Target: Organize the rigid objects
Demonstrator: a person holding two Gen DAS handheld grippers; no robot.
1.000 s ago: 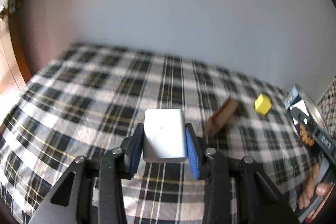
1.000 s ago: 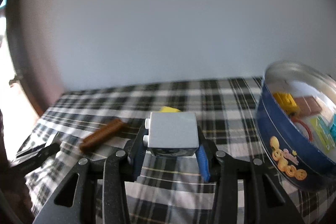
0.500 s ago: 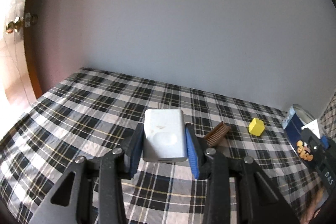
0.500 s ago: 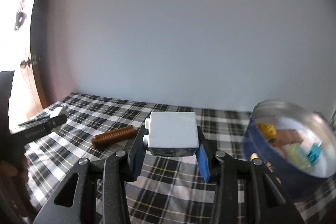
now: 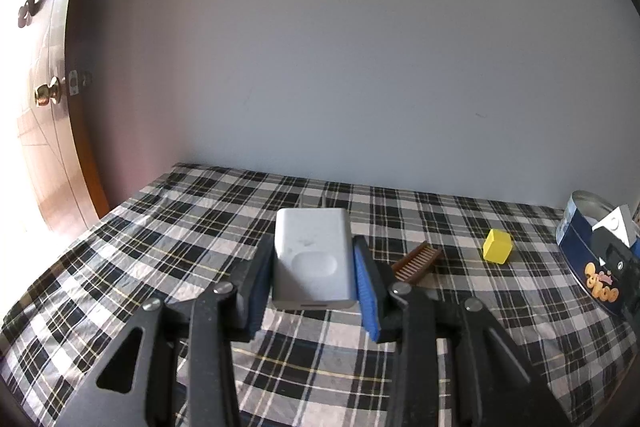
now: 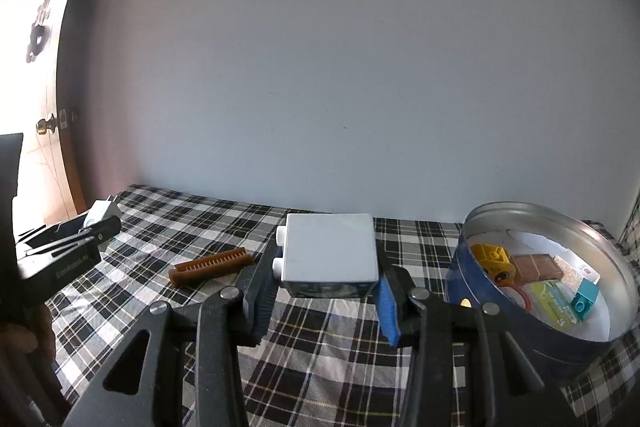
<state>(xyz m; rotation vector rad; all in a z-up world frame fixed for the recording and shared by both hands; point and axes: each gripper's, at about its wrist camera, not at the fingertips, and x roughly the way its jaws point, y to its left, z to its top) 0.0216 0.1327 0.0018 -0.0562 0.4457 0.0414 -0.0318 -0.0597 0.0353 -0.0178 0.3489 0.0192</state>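
Observation:
My left gripper (image 5: 313,279) is shut on a white rounded box (image 5: 312,259), held above the plaid cloth (image 5: 168,227). My right gripper (image 6: 326,279) is shut on a pale grey square block (image 6: 330,247) with two studs on its left side. A brown comb (image 5: 416,261) lies on the cloth just right of the left gripper, and a yellow cube (image 5: 497,246) sits farther right. The round blue cookie tin (image 6: 560,311) stands to the right of the right gripper, open, with several small pieces inside. The comb (image 6: 210,265) lies left of the right gripper.
A plain wall rises behind the plaid-covered surface. A wooden door with a brass knob (image 5: 47,95) stands at the far left. The left gripper (image 6: 96,225) with its white box shows at the left edge of the right wrist view, with a hand below it.
Both grippers have risen and tilted up with their loads still gripped, so more wall shows. In the left wrist view the tin has shrunk toward the right edge.

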